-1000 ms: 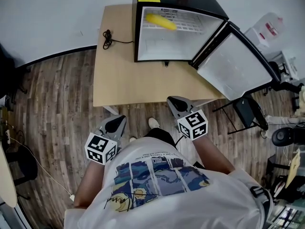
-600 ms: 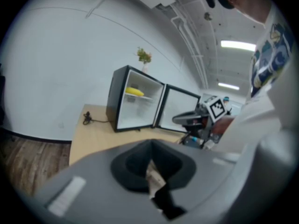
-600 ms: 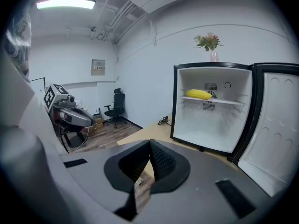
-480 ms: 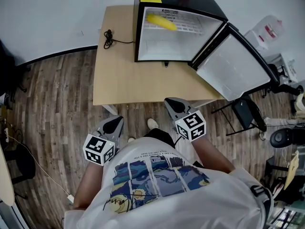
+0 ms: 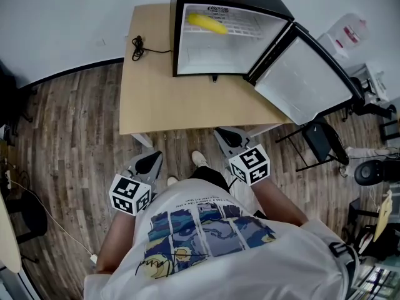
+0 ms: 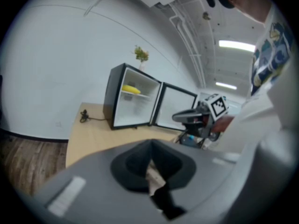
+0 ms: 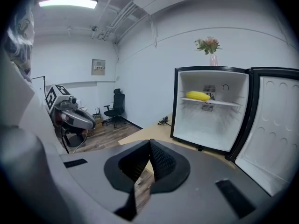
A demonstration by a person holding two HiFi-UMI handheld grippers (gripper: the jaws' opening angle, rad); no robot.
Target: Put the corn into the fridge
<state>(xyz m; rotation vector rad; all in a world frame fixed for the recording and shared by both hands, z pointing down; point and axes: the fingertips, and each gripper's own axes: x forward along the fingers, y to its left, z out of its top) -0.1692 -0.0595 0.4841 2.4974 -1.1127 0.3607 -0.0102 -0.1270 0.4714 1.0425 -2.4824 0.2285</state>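
**A:** Where is the corn (image 5: 207, 23) right now?

**B:** It lies on the top shelf (image 5: 247, 25) inside the fridge (image 5: 206, 58). The fridge stands at the back of the tabletop (image 5: 175, 105).

**A:** What are my two tools doing?

**B:** Your left hand-held gripper (image 5: 149, 161) has its jaws pressed together with nothing in them. Your right hand-held gripper (image 5: 226, 136) is the same, closed and empty. You hold both close to your tummy, well apart from the fridge.

**A:** Is the job done, then?

**B:** I think the putting-in part is done. But the door (image 5: 306, 80) is wide open, swung out to the right. I think your next move is to reach the right one to the door's far edge. Then push the door round until it shuts. Go slow, so the fridge does not slide.
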